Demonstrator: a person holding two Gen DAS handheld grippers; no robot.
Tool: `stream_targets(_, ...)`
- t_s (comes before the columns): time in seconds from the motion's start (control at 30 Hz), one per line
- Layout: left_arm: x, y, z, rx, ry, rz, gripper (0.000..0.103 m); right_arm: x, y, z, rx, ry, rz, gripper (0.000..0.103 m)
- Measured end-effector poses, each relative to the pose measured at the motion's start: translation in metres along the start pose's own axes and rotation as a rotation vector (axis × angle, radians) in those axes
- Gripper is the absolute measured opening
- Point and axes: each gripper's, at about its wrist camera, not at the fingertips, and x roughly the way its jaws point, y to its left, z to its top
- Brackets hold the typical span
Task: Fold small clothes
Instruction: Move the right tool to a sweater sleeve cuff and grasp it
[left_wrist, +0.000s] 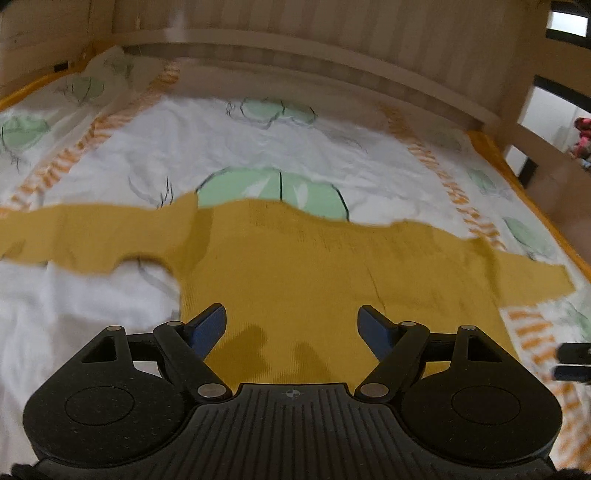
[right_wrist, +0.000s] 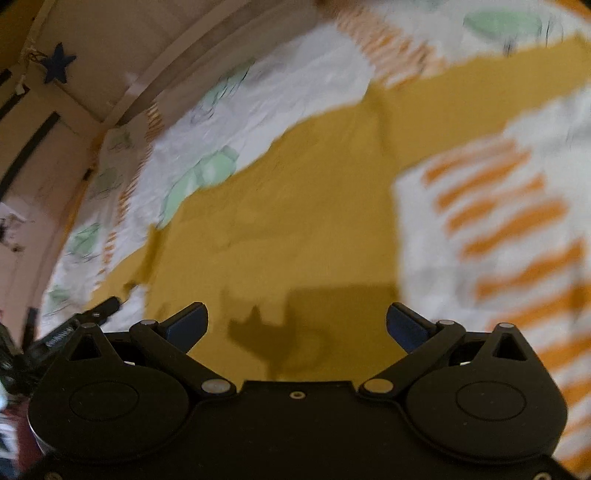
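Hovering over the yellow top (left_wrist: 314, 266), the left claw (left_wrist: 291, 325) has both blue pads wide apart w/ nothing between them, only fabric showing below the gap and the pads' shadows falling on it. The right claw (right_wrist: 297, 321) is likewise spread wide & empty, its shadow dark on the same garment (right_wrist: 295, 221). In the left wrist view a bit of the right claw pokes in at the right edge, just beside the top's lower corner; in the right wrist view a dark tip of the left claw shows at the lower left. The top lies flat on the bed sheet (left_wrist: 110, 155), body roughly centred under both claws, one sleeve (left_wrist: 74, 232) stretched out to the left w/ a small fold where it meets the body, the other sleeve (left_wrist: 535, 277) out to the right, reaching toward the orange edge of the bedding. The sheet is white w/ green leaf prints & orange dashed stripes, and is creased. Beyond it runs a pale wooden bed frame (left_wrist: 295, 48) w/ vertical slats; further right, an opening w/ smth pink & red, too blurred to identify. Right wrist view is motion-blurred; a dark blue star (right_wrist: 59, 62) hangs on the wall at upper left. No containers visible anywhere.
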Motion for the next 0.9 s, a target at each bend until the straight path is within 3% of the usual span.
stream_targets(0.2,0.056,-0.017,0.024,0.027,-0.025,0.073,0.077,0.0,-0.028,0.047,-0.053,-0.132,-0.189,0.102)
stream_targets(0.43,0.105,-0.017,0.028,0.025,-0.022,0.15,0.077,0.002,-0.082,0.093,-0.051,-0.253,-0.414,0.102)
stream_targets(0.7,0.145,-0.021,0.019,0.0,-0.009,0.191,0.077,-0.006,-0.148,0.142,-0.044,-0.344,-0.571,0.102)
stream_targets(0.9,0.154,-0.035,0.0,0.086,-0.079,0.255,0.08,0.004,-0.169,0.163,-0.186,-0.367,-0.72,0.102)
